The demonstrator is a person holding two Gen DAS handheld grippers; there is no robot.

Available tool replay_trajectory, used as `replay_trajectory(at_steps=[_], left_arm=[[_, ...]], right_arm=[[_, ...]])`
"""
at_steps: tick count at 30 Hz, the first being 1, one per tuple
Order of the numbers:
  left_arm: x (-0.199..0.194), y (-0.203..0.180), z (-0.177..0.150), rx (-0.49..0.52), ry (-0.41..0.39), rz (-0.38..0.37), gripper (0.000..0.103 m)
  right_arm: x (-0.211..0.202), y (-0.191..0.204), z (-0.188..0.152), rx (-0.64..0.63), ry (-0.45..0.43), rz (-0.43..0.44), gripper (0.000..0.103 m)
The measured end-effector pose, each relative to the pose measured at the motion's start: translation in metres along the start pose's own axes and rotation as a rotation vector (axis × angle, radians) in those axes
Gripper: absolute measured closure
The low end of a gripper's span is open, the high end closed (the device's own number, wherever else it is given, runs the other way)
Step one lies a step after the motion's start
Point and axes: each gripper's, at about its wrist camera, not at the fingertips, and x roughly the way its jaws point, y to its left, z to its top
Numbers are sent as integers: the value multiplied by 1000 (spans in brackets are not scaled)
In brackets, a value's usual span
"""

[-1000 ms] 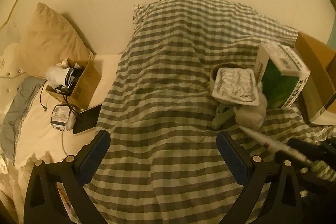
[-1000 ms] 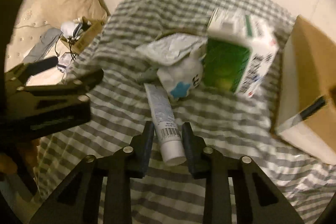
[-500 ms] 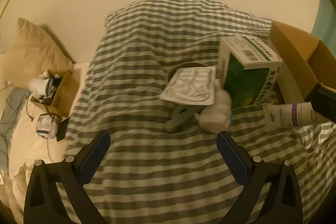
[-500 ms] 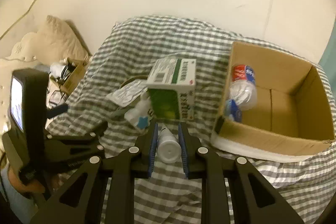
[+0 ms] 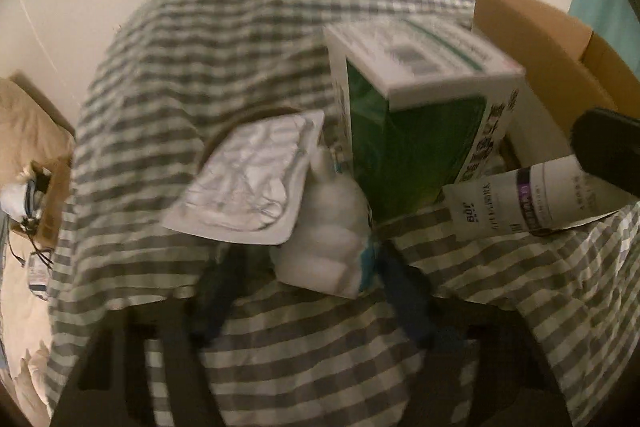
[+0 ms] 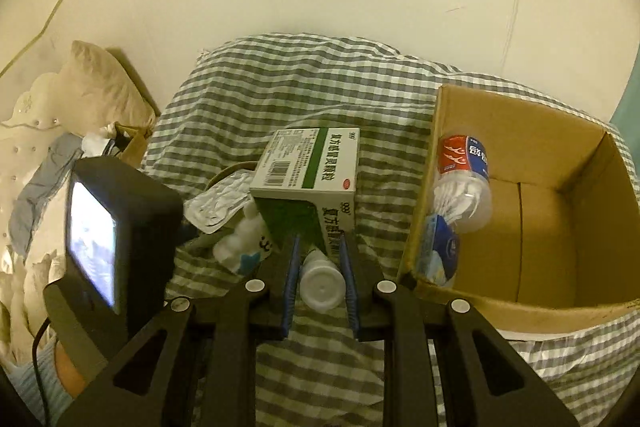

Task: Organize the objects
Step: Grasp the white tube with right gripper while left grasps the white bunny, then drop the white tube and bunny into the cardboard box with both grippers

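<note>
White squeeze tube w/ round cap [image 6: 321,274]: clamped in right gripper [image 6: 319,273], just left of open brown cardboard box [image 6: 568,203]. Green-and-white medicine carton [image 6: 308,171] left of box, w/ white plush toy [image 5: 326,223] + foil blister pack [image 5: 252,183] beside. Left gripper [image 5: 304,297]: jaws apart, blurred, near toy.

The right gripper [image 6: 319,273] fingers [image 6: 290,279] clamp a tube; the left gripper [image 5: 308,291] fingers are spread, blurred.

grey-checked blanket [image 6: 304,87], green-white box [image 6: 308,171], brown carton [image 6: 560,227]
</note>
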Motion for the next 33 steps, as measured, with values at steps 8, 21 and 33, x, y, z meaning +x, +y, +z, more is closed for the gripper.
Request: replay_trajectory(at_steps=[8, 21, 33], left_arm=[[-26, -5, -4, -8, 1, 21, 46], [-165, -25, 7, -6, -166, -10, 53], [-223, -110, 79, 83, -345, -126, 53]], right_arm=[[-6, -8, -6, 1, 5, -1, 84], [-124, -13, -2, 1, -183, 19, 84], [-203, -94, 8, 74, -313, -120, 84]])
